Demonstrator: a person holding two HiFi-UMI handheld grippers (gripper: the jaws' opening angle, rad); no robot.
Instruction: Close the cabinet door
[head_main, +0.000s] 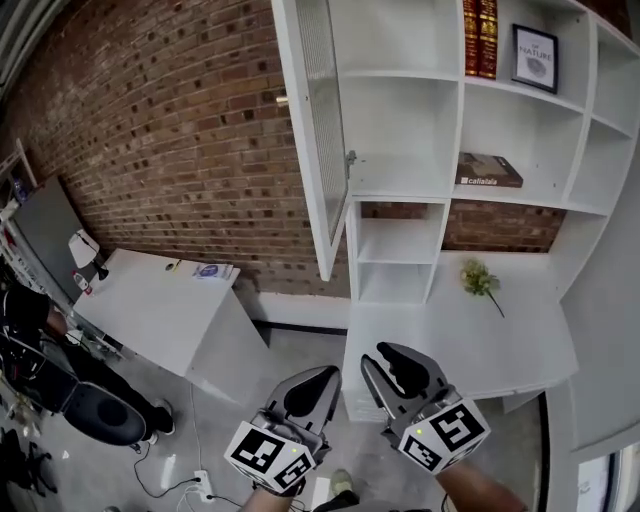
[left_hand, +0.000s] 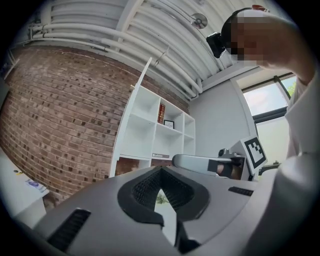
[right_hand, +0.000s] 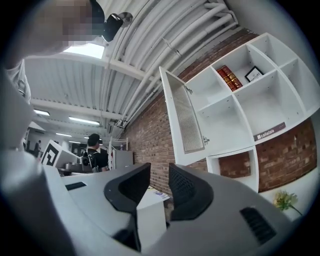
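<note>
The white cabinet door (head_main: 312, 130) stands swung open, edge toward me, on the left side of the white shelf unit (head_main: 400, 130) against the brick wall. It has a ribbed panel (right_hand: 191, 120) and a small latch on its inner face. Both grippers hang low in front of me, well short of the door and touching nothing. My left gripper (head_main: 322, 378) is shut, its tips meeting (left_hand: 160, 171) with nothing between them. My right gripper (head_main: 385, 358) is open, with a clear empty gap (right_hand: 159, 172) between its pads.
A low white counter (head_main: 520, 340) under the shelves carries a small plant (head_main: 482, 282). Books (head_main: 480, 35), a framed picture (head_main: 535, 57) and a flat book (head_main: 488, 172) sit on the shelves. A white desk (head_main: 150, 310) stands at left, with a seated person (head_main: 45, 345) and floor cables (head_main: 190, 480).
</note>
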